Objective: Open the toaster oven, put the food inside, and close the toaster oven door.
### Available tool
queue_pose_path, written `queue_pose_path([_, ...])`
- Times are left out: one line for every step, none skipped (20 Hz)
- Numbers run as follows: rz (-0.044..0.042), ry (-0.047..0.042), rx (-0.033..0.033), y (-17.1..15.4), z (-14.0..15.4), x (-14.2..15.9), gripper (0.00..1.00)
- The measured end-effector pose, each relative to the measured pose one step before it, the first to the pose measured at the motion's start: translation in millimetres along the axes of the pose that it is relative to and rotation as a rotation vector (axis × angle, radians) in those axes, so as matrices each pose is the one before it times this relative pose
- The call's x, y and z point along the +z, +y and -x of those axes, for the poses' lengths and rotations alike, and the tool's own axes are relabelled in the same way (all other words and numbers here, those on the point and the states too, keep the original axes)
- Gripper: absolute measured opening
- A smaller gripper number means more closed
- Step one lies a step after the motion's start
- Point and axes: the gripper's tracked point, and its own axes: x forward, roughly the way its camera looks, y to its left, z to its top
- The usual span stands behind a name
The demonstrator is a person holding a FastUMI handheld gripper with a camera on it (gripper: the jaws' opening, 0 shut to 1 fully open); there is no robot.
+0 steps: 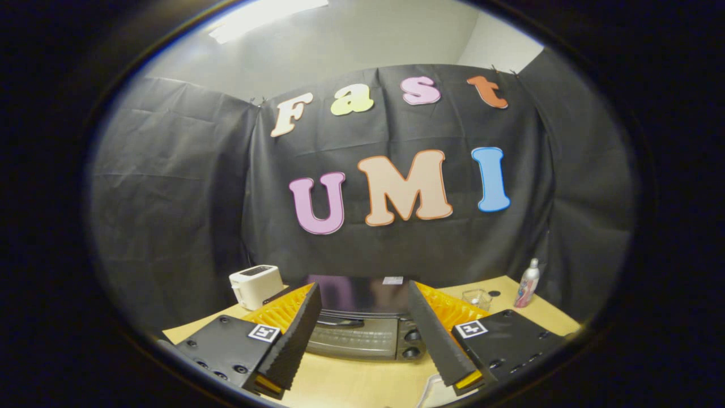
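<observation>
**Gripper wide open above the table, toaster oven ahead**

I hold my gripper [362, 340] up over the table [351, 385], and its two fingers [294, 334] stand far apart, spread about as wide as the toaster oven that sits beyond them. Nothing lies between the fingers and neither one touches anything; they hang in the air with bare tabletop under them.

The toaster oven [362, 328] sits on the table just ahead of me, framed in the gap between the fingers. I see its dark, shiny top, the door with its handle [340, 322] running along the upper edge, and the knobs [412, 343] down its right side. The door is shut. I cannot make out the food from here.

To the left of the oven, behind my left finger, stands a small white pop-up toaster [256, 285]. To the right, beyond my right finger, is a small clear glass [477, 297], and further right a slim bottle [528, 283] stands upright near the table's far edge. A white object [439, 394] shows on the table just beneath my right fingertip, too cut off to identify.
</observation>
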Motion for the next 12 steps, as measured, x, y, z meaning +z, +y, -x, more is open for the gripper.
queue_pose_path([-0.01090, -0.00218, -0.00946, 3.23, -7.53, -10.63, 0.96])
queue_pose_path([-0.00996, -0.00451, -0.00839, 2.87, -8.00, -10.54, 0.96])
queue_pose_path([-0.01156, -0.00198, -0.00573, 4.65, -8.78, -9.24, 0.96])
queue_pose_path([-0.01543, -0.00077, -0.00297, 4.58, -9.22, -10.27, 0.96])
queue_pose_path([-0.01664, -0.00034, 0.00407, 6.95, -8.80, -7.62, 0.96])
queue_pose_path([-0.01251, -0.00076, 0.00775, 7.58, -9.87, -8.09, 0.96])
queue_pose_path([-0.00470, -0.00122, 0.00596, 6.45, -8.25, -5.55, 0.96])
queue_pose_path([0.00357, -0.00311, 0.00137, 5.66, -7.76, -5.63, 0.96])
queue_pose_path([0.00698, -0.00404, 0.00082, 5.18, -7.94, -4.10, 0.96])
queue_pose_path([0.00565, -0.00516, 0.00384, 5.75, -7.96, -4.52, 0.96])
queue_pose_path([0.00425, 0.00010, -0.00092, 4.35, -8.00, -4.59, 0.95])
queue_pose_path([0.00390, 0.00520, -0.00362, 2.59, -6.78, -6.87, 0.95])
